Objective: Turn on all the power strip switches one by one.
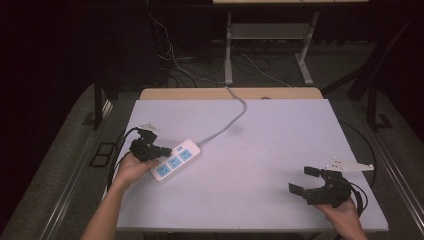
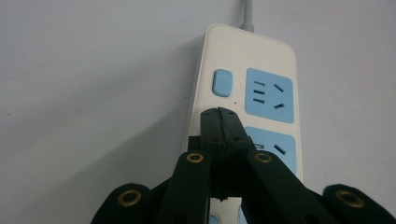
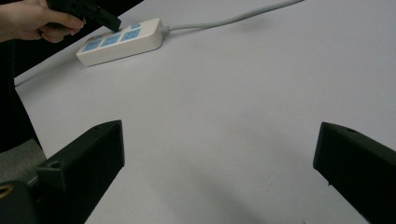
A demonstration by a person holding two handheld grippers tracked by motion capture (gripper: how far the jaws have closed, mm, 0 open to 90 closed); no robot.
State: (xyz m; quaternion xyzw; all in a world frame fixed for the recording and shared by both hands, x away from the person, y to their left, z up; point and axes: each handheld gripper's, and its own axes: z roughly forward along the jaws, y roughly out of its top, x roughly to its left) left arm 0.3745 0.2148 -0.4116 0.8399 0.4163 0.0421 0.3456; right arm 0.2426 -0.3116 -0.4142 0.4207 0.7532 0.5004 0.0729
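Power strip [image 2: 247, 98] on bench [image 1: 280, 145]: left hand-held gripper [image 2: 218, 116] clenched, tips over its blue switch [image 2: 222, 82], seen in left gripper view; right hand-held gripper [image 1: 305, 181] released, well apart.

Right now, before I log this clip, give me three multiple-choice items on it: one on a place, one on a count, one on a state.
1. Where does the power strip lie on the table?
A. near its left edge
B. at its far right corner
C. dead centre

2. How many blue socket panels show on the strip in the high view?
A. one
B. three
C. five

3. How do the jaws of the left hand-held gripper stand?
A. wide apart
B. closed on the cord
C. closed together, tip over the strip

Answers:
1 A, the high view puts the strip by the person's left hand.
2 B, three blue panels sit in a row beside a small blue switch.
3 C, the left gripper view shows the jaws pressed together, while the right hand-held gripper is open.
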